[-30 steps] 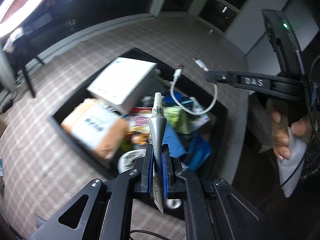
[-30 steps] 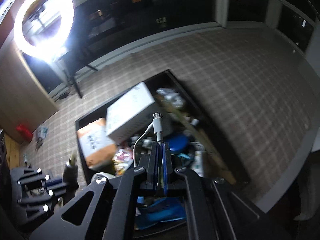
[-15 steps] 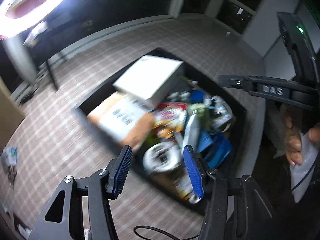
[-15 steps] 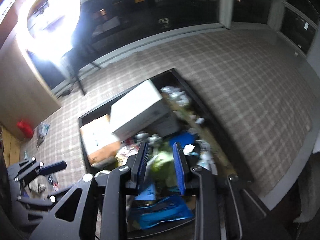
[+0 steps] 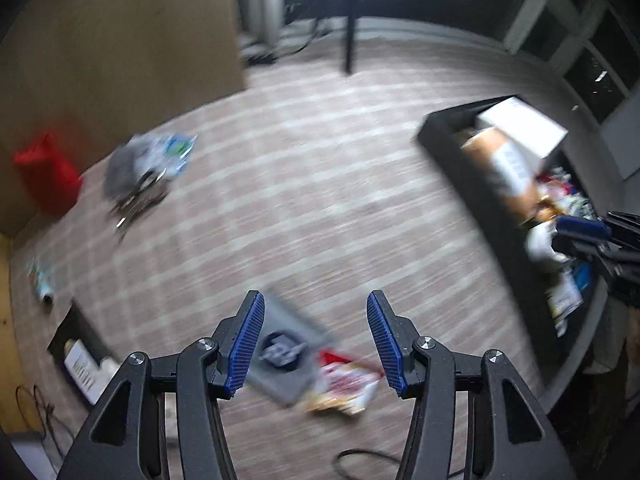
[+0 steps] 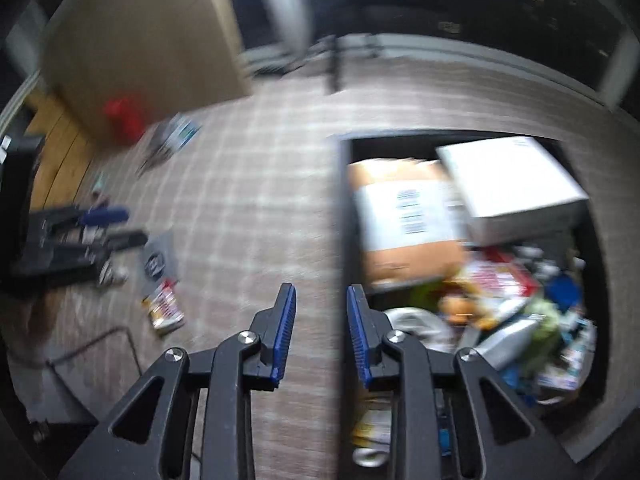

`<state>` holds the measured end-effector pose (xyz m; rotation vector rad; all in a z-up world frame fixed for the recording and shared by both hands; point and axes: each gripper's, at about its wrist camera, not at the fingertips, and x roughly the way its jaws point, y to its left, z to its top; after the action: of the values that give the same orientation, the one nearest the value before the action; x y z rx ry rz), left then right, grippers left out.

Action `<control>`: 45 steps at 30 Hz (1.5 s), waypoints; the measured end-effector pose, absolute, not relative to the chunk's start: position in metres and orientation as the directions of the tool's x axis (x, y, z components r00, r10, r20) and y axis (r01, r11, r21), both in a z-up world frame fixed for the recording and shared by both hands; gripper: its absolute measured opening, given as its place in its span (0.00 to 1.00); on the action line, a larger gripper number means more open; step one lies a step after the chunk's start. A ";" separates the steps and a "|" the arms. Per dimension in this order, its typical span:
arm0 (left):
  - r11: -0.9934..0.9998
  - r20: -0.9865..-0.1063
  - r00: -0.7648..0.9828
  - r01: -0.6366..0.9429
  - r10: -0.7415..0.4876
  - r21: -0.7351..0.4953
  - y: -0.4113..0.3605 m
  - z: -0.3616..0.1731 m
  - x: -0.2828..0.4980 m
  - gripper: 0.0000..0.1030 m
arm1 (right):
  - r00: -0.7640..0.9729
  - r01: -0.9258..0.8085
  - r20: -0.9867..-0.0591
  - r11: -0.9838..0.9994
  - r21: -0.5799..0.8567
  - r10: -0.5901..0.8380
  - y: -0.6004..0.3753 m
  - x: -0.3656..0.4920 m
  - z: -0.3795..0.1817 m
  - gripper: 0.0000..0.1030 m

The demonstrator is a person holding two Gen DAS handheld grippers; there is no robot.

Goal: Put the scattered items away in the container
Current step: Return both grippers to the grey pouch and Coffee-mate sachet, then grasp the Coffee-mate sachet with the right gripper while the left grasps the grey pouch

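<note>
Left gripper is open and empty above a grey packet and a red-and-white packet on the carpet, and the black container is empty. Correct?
Not quite: the black container is crowded, with a white box, a cardboard parcel and small items, as the right wrist view shows. The left gripper is open and empty above the grey packet and red-and-white packet.

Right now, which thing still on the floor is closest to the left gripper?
The grey packet with the dark round logo, under the left gripper; the red bag lies much farther off.

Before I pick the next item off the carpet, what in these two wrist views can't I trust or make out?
- Grey packet, left wrist view: print smeared by motion blur, left finger covers one edge.
- Red-and-white packet: label unreadable, blur.
- Pile of items by the red bag: too blurred to separate.
- Container, right wrist view: near end hidden behind right gripper, its jaws opening and empty.
</note>
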<state>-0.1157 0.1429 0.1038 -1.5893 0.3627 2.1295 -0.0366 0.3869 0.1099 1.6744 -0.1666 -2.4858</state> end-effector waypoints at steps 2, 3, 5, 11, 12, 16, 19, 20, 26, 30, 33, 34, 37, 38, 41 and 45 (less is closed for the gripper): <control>-0.873 -0.960 -0.217 -0.486 0.176 -0.051 0.127 0.092 -0.119 0.50 | -0.340 0.121 -0.918 -0.978 0.173 -0.204 0.357 -0.038 0.100 0.31; -0.874 -0.963 -0.210 -0.483 0.170 -0.049 0.123 0.087 -0.119 0.50 | -0.328 0.144 -0.921 -0.975 0.171 -0.210 0.347 -0.038 0.096 0.34; -0.872 -0.968 -0.194 -0.487 0.159 -0.046 0.118 0.075 -0.120 0.54 | -0.298 0.209 -0.927 -0.963 0.168 -0.226 0.319 -0.039 0.086 0.41; -0.840 -0.976 -0.179 -0.542 0.121 -0.004 0.123 0.050 -0.119 0.64 | -0.233 0.377 -0.942 -0.916 0.140 -0.240 0.246 -0.032 0.056 0.59; -0.833 -0.977 -0.177 -0.554 0.121 -0.003 0.124 0.047 -0.119 0.64 | -0.228 0.393 -0.946 -0.911 0.127 -0.231 0.237 -0.031 0.051 0.59; -0.805 -0.977 -0.171 -0.593 0.125 0.001 0.126 0.040 -0.115 0.67 | -0.213 0.424 -0.956 -0.901 0.094 -0.200 0.214 -0.033 0.032 0.61; -0.787 -0.977 -0.164 -0.617 0.136 -0.006 0.126 0.038 -0.111 0.68 | -0.219 0.437 -0.959 -0.897 0.069 -0.181 0.204 -0.035 0.025 0.61; -0.782 -0.977 -0.160 -0.623 0.139 -0.010 0.125 0.036 -0.110 0.68 | -0.218 0.440 -0.958 -0.895 0.072 -0.184 0.202 -0.035 0.023 0.61; -0.767 -0.981 -0.139 -0.642 0.133 -0.013 0.124 0.024 -0.107 0.69 | -0.239 0.462 -0.961 -0.887 0.014 -0.139 0.189 -0.038 0.011 0.61; -0.762 -0.981 -0.139 -0.648 0.136 -0.014 0.127 0.019 -0.107 0.75 | -0.236 0.435 -0.962 -0.900 0.019 -0.135 0.196 -0.045 0.007 0.61; -0.756 -0.979 -0.154 -0.654 0.134 -0.001 0.131 0.018 -0.109 0.80 | -0.231 0.422 -0.962 -0.906 0.037 -0.147 0.202 -0.052 0.008 0.61; -0.752 -0.978 -0.160 -0.659 0.133 0.006 0.133 0.017 -0.109 0.81 | -0.229 0.420 -0.962 -0.906 0.041 -0.149 0.204 -0.054 0.008 0.61; -0.744 -0.977 -0.160 -0.668 0.140 0.002 0.136 0.016 -0.110 0.82 | -0.223 0.417 -0.963 -0.907 0.046 -0.152 0.208 -0.061 0.008 0.61; -0.741 -0.977 -0.158 -0.671 0.141 0.001 0.137 0.016 -0.110 0.82 | -0.223 0.415 -0.963 -0.909 0.048 -0.152 0.210 -0.063 0.008 0.61; -0.730 -0.979 -0.144 -0.684 0.147 -0.009 0.135 0.016 -0.108 0.81 | -0.211 0.402 -0.963 -0.913 0.069 -0.166 0.217 -0.071 0.009 0.61; -0.720 -0.978 -0.128 -0.693 0.161 -0.028 0.131 0.015 -0.105 0.80 | -0.182 0.408 -0.962 -0.906 0.113 -0.202 0.222 -0.074 0.010 0.61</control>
<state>-0.1051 0.1312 0.0153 -1.5645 0.6000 1.9032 -0.0740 0.2220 0.0098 1.6982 0.2366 -2.1365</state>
